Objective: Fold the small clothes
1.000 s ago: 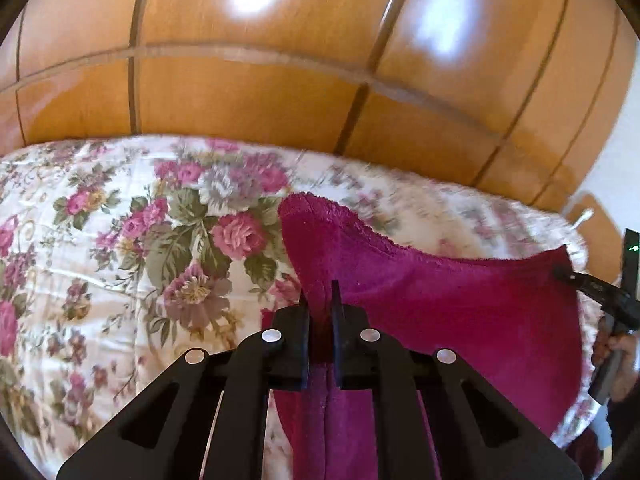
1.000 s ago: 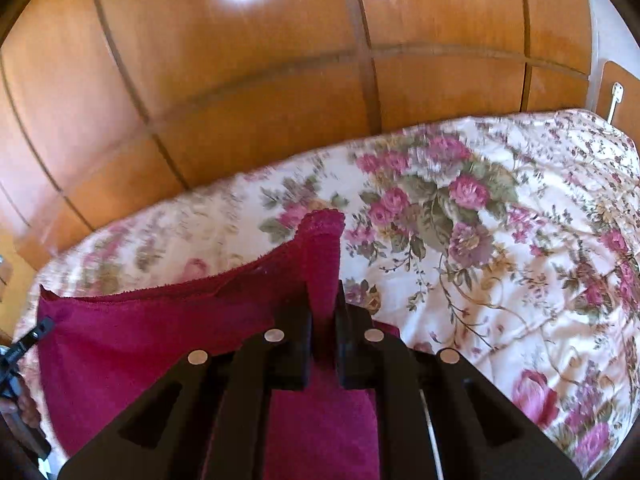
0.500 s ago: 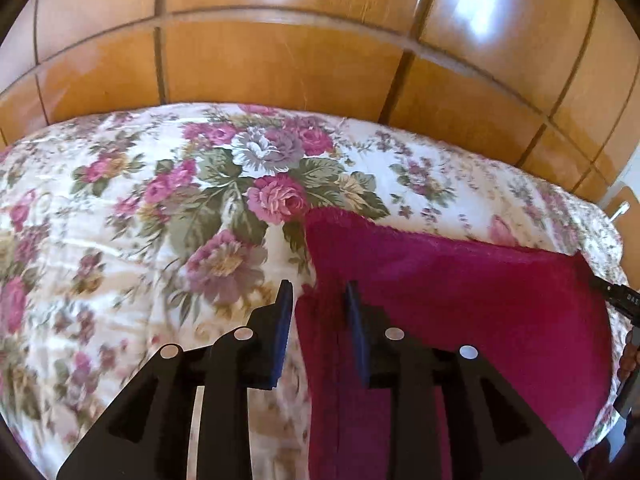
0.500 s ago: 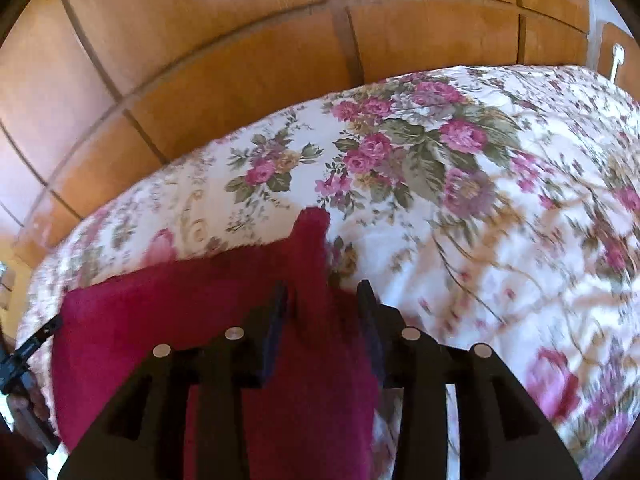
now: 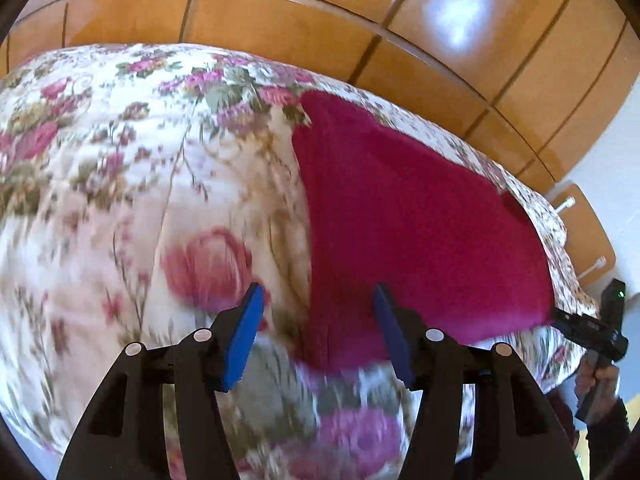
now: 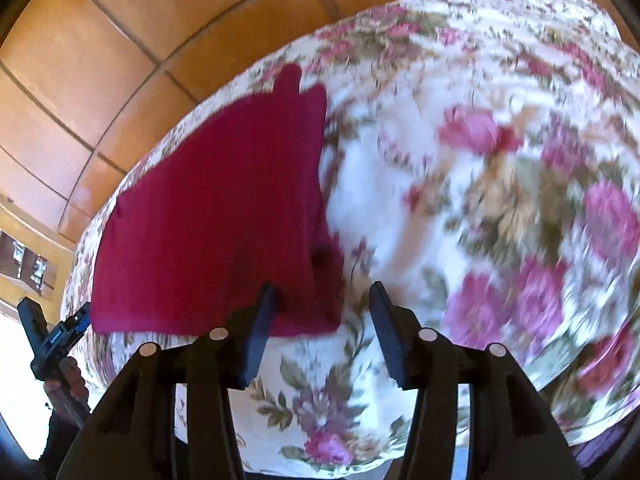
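A magenta terry cloth (image 5: 404, 224) lies folded flat on the floral bedspread (image 5: 120, 200). My left gripper (image 5: 318, 300) is open and empty, hovering just above the cloth's near left corner. In the right wrist view the same cloth (image 6: 216, 220) lies to the left, and my right gripper (image 6: 322, 298) is open and empty over its near right corner. Each gripper shows at the edge of the other's view: the right one (image 5: 592, 332) and the left one (image 6: 52, 340).
A glossy wooden wardrobe (image 5: 320, 12) stands behind the bed. A wooden bedside cabinet (image 5: 584, 236) is at the far right of the left wrist view. The bedspread (image 6: 500, 200) spreads wide to the right of the cloth.
Both grippers opened and let go of the cloth's edge. They pulled back towards me, and the cloth now lies flat on the bed.
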Action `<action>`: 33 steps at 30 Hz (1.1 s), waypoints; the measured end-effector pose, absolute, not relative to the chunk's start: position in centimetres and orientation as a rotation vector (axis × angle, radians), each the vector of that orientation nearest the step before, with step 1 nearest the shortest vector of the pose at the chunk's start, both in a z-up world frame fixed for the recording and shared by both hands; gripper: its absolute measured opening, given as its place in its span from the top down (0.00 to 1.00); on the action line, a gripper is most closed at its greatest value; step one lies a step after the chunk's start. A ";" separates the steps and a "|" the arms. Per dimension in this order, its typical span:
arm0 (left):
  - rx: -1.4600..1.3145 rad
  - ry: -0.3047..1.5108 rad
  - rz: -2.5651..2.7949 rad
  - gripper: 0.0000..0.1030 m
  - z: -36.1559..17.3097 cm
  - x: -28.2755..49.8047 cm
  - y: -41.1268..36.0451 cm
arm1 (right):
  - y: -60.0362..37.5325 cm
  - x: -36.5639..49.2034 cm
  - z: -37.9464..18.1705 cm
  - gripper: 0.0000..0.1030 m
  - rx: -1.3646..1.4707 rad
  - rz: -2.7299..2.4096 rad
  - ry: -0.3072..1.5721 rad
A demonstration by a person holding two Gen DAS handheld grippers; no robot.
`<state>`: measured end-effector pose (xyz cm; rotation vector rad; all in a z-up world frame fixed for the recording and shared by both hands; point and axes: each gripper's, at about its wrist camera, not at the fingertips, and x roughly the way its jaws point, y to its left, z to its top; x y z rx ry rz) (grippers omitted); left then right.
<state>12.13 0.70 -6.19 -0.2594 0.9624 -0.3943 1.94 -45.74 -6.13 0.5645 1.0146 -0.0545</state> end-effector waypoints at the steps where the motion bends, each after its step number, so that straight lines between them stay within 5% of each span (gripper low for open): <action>1: -0.247 0.969 -0.394 0.52 -6.5 11.9 0.6 | -45.4 2.1 -6.1 0.83 0.554 -0.063 1.019; 2: -0.227 0.978 -0.397 0.63 -6.6 11.8 0.3 | -45.2 2.1 -5.9 0.85 0.536 -0.069 1.018; 3: -0.202 0.985 -0.396 0.64 -6.8 11.7 0.1 | -44.8 2.2 -5.4 0.89 0.509 -0.073 1.014; 11: -0.113 0.957 -0.310 0.64 -6.6 11.0 -0.7 | -44.3 1.7 -6.4 0.89 0.423 -0.142 1.038; 14: -0.078 0.907 -0.259 0.64 -5.1 10.2 -0.9 | -44.2 1.7 -5.8 0.77 0.380 -0.172 1.048; 16: -0.076 0.875 -0.243 0.64 -4.0 9.7 -1.0 | -43.9 1.8 -4.6 0.52 0.340 -0.218 1.023; 18: -0.057 0.849 -0.222 0.64 -3.1 9.5 -1.3 | -43.2 2.1 -2.8 0.47 0.280 -0.246 0.960; 22: 0.014 0.801 -0.163 0.45 -2.0 9.6 -2.9 | -40.5 4.0 -0.7 0.25 0.231 -0.207 0.875; 33: 0.111 0.780 -0.164 0.45 -1.6 10.1 -6.6 | -31.5 14.0 -2.1 0.18 0.103 -0.082 0.839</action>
